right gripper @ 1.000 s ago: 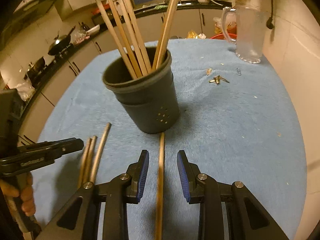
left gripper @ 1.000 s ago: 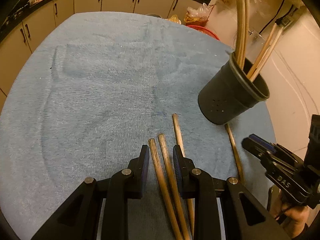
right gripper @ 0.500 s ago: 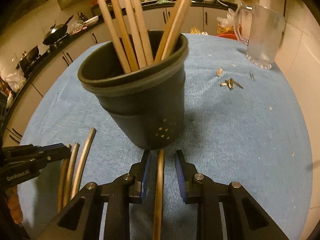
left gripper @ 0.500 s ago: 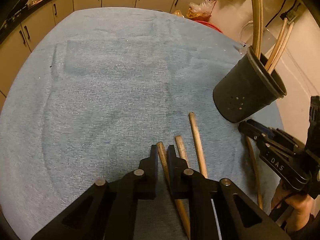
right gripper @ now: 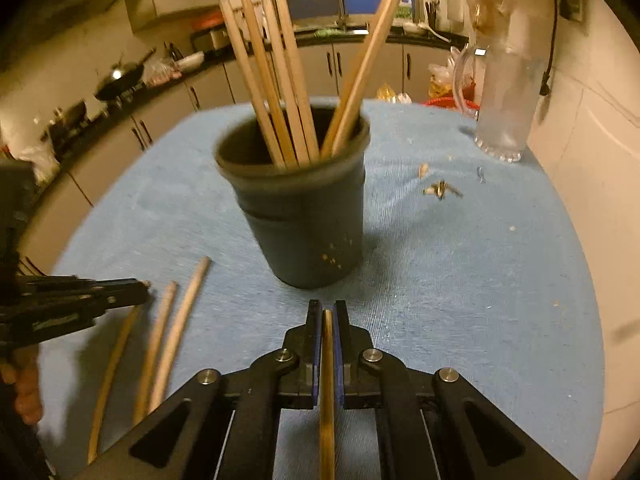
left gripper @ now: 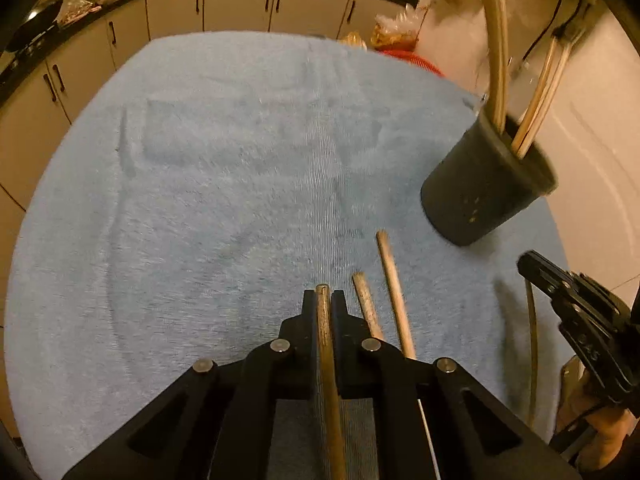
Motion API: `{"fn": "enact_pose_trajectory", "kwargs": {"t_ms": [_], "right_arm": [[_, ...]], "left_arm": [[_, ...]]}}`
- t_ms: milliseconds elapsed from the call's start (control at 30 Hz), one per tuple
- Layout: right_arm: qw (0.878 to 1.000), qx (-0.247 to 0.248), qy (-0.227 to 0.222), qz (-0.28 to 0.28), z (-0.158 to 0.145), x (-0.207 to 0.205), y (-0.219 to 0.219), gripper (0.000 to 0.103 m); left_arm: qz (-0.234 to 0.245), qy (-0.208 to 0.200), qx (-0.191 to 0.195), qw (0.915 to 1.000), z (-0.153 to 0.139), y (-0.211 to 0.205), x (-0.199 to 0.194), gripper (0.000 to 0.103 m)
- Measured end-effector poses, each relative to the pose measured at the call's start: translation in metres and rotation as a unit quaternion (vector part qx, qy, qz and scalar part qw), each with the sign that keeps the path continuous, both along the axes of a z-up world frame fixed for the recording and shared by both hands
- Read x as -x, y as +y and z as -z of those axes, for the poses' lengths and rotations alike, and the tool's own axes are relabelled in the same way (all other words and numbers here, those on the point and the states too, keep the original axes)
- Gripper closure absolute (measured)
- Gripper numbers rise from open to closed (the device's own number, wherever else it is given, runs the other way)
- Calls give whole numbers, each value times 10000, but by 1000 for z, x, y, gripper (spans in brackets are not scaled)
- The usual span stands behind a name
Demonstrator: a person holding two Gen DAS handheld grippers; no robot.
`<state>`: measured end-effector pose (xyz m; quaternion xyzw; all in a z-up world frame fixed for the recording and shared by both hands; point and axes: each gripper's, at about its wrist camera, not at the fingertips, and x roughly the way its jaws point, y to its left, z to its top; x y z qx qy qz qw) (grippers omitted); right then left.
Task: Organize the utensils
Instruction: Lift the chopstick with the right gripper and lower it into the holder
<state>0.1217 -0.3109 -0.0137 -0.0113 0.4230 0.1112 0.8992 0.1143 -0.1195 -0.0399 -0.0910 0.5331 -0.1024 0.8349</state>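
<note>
A dark utensil cup [left gripper: 486, 196] [right gripper: 300, 216] stands on the blue cloth with several wooden chopsticks upright in it. My left gripper [left gripper: 323, 298] is shut on a wooden chopstick [left gripper: 328, 360], lifted a little above the cloth. Two loose chopsticks [left gripper: 394, 296] [right gripper: 176, 332] lie just right of it. My right gripper [right gripper: 327, 312] is shut on another chopstick [right gripper: 327, 380], just in front of the cup. Each gripper shows in the other's view, the right one [left gripper: 532, 268] at the right edge and the left one [right gripper: 136, 292] at the left.
A glass pitcher [right gripper: 504, 96] stands at the back right of the table. Small scraps [right gripper: 440, 190] lie on the blue cloth [right gripper: 460, 280] near it. Kitchen cabinets [left gripper: 240, 4] run behind the table and a tiled wall [right gripper: 600, 120] is at the right.
Both grippers closed on their chopsticks. The left one lifted its stick off the cloth. The right one pulled back a little from the cup.
</note>
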Motion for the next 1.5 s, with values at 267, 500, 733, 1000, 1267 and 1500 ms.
{"fn": "enact_pose_trajectory", "kwargs": {"t_ms": [267, 500, 733, 1000, 1267, 1500], "right_arm": [[9970, -327, -656, -240, -78, 36, -1, 97], [9902, -427, -1248, -463, -137, 81, 3, 97], [9871, -369, -1469, -519, -157, 97, 5, 97], [9852, -397, -1573, -550, -168, 102, 6, 97], [9819, -424, -1760, -563, -188, 101, 9, 97], [9797, -450, -1873, -564, -206, 99, 13, 97]], "left_arm": [[-165, -732, 356, 9965, -76, 25, 22, 97], [-159, -1375, 544, 9889, -144, 42, 46, 97], [-60, -1673, 552, 9843, -174, 37, 59, 97], [-10, -1829, 532, 9817, -190, 35, 63, 97], [10, -2025, 480, 9781, -214, 32, 61, 97], [15, -2170, 358, 9755, -233, 29, 56, 97]]}}
